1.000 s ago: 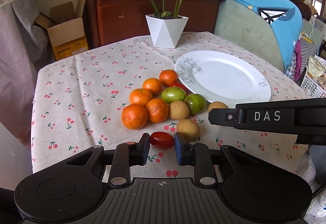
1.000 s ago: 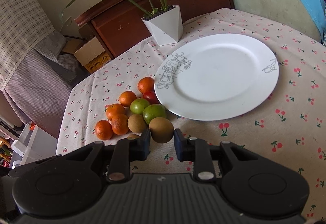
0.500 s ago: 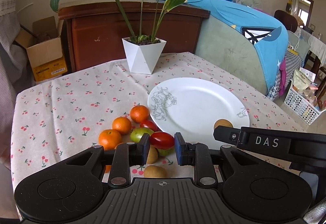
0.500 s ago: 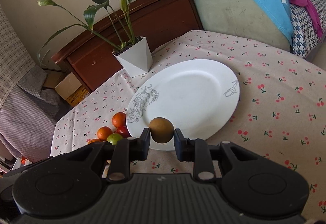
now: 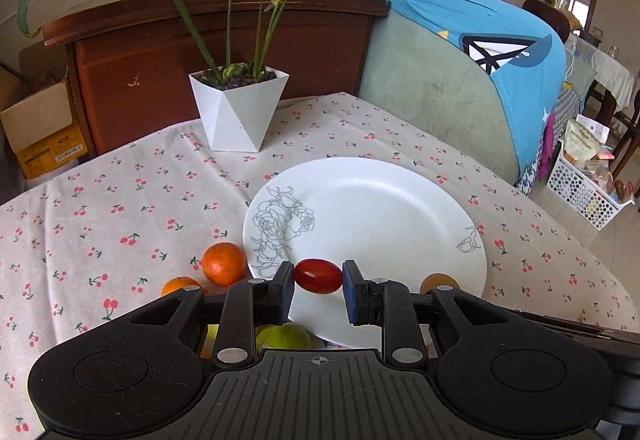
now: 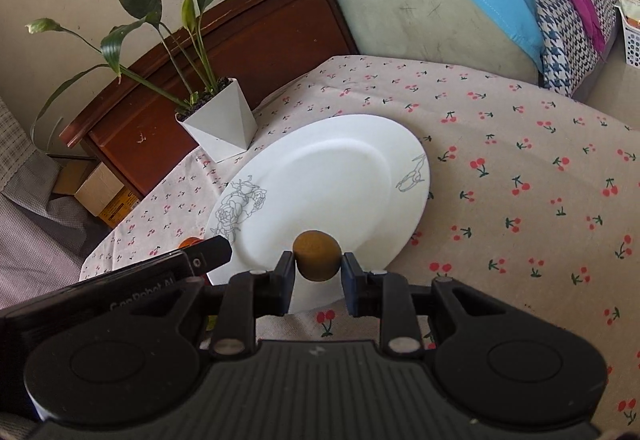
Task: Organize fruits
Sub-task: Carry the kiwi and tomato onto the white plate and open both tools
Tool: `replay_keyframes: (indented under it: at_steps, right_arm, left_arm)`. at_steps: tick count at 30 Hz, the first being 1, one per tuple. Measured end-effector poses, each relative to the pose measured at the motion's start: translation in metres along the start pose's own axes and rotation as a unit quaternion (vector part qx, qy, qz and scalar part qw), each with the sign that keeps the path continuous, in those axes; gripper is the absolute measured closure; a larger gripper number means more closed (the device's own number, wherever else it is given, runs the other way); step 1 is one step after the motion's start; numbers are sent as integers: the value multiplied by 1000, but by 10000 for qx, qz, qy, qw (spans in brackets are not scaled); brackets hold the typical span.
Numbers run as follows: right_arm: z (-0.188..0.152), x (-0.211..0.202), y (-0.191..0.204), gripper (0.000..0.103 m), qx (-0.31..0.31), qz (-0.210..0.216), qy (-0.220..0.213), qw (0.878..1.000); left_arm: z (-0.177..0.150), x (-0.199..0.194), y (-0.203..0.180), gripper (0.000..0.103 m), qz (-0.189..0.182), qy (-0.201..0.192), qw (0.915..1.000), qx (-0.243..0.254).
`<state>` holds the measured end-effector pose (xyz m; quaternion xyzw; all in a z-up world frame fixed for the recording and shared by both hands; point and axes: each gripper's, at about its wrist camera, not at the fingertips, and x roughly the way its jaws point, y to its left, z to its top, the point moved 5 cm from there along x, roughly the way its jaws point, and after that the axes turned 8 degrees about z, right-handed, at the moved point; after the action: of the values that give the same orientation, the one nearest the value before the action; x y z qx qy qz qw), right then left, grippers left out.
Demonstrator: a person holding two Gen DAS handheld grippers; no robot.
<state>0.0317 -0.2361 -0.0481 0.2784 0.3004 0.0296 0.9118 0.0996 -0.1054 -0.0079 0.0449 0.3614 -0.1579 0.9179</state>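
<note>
Soft, even daylight is seen throughout; shadows are faint. Glare is spread across the white plate (image 5: pixel 400 208). Straight lines are bent and corners darkened by fisheye distortion.

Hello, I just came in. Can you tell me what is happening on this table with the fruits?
A person is sorting fruit with two hand-held grippers. The left gripper is shut on a small red oval tomato, and the right gripper is shut on a round brown fruit. Both are held over the near edge of the large white plate with a rose drawing, which has nothing lying on it. Some orange mandarins and a green fruit wait on the cherry-print tablecloth.
</note>
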Motion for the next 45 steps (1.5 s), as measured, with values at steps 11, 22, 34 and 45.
replay_keyframes:
  at_steps: [11,22,34,45]
  right_arm:
    - [4,0,-5,75,221,88,-53,9997]
    - [8,-7,2,63,198,231,-223,9993]
    - [5,-12,22,56,-194,308,-179,9992]
    - [-11,-16,42,56,-675,439,71,9967]
  left_arm:
    - [10,14,-7,78,-47,149,9999,70]
    - [17,-4,10,54,142,74,9997,-160]
    - [5,-39,32,52,393,106,9991,-116]
    - [-15,-60,50,41,612,163,9978,-210]
